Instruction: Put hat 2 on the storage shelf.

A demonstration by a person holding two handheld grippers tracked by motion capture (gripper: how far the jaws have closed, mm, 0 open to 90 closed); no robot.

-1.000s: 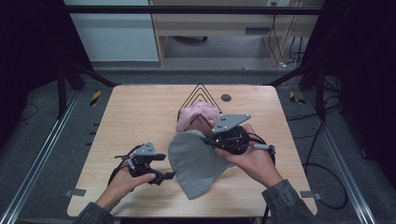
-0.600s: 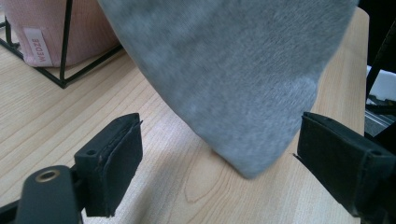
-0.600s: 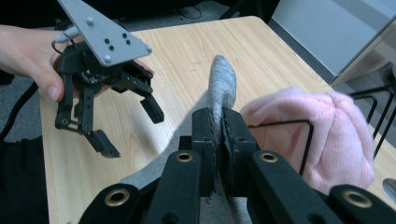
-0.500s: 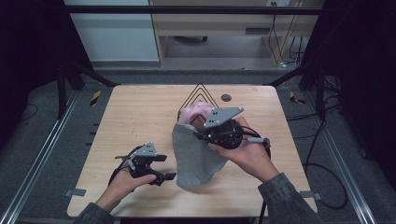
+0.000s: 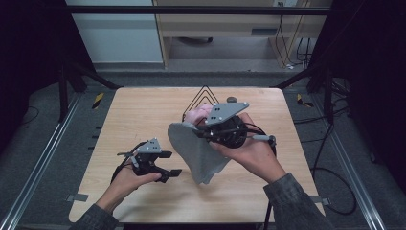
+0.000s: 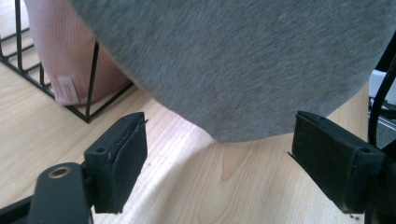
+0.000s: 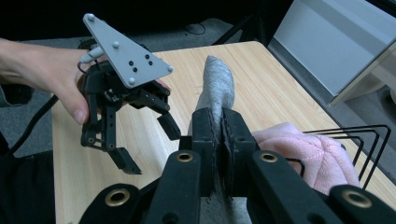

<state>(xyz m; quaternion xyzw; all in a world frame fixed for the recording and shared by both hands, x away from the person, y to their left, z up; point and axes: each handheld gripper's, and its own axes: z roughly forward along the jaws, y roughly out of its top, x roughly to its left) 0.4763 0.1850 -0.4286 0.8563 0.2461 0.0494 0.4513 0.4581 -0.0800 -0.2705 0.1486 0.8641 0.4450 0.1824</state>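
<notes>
A grey cloth [image 5: 197, 152] hangs from my right gripper [image 5: 198, 132], whose jaws are shut on its upper edge, with its lower tip just above the table. In the right gripper view the cloth [image 7: 215, 86] stands up between the closed pads of that gripper [image 7: 222, 126]. My left gripper [image 5: 171, 163] sits low to the cloth's left, pointing at it. Its jaws are open and have just been closing a little, with nothing pinched. In the left gripper view the cloth [image 6: 243, 65] hangs above and beyond the gap of that gripper [image 6: 219, 172]. A pink cloth [image 5: 197, 115] lies in a black wire rack [image 5: 205, 91].
The wooden table [image 5: 143, 110] has bare room at the left and along the front. A small dark round thing [image 5: 231, 99] lies near the far edge. The rack [image 6: 91, 84] and pink cloth [image 6: 60, 51] stand behind the grey cloth. Dark floor and cables surround the table.
The right gripper has risen and lifted the grey cloth off the table, so it now hangs more freely. The left hand has stayed where it was.
</notes>
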